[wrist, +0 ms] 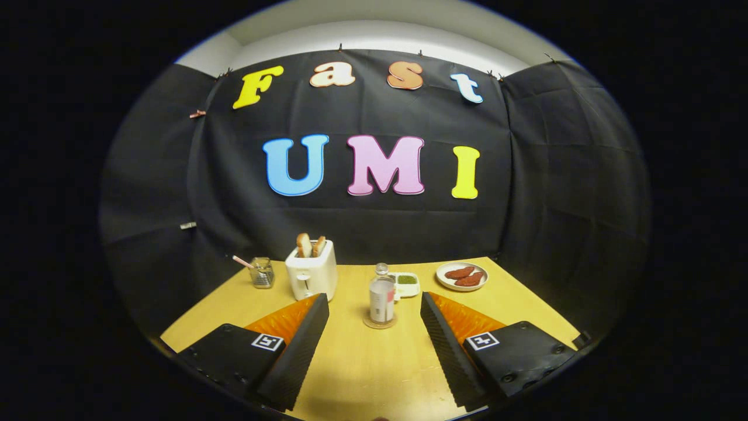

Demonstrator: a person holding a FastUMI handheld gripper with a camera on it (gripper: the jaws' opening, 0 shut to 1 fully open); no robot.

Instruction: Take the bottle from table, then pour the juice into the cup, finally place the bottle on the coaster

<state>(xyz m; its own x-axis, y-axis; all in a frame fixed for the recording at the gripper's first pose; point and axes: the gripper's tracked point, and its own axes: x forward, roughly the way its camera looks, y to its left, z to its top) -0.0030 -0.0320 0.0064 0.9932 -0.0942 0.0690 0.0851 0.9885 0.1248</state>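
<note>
At the lower middle of the frame, the claw [374,307] stands wide and holds nothing. Straight ahead of the gap between its fingers, the bottle [382,295] stands upright on a coaster [379,322] on the counter [362,362]. Toward the left, a cup [262,272] sits beside a toaster [311,270].
</note>
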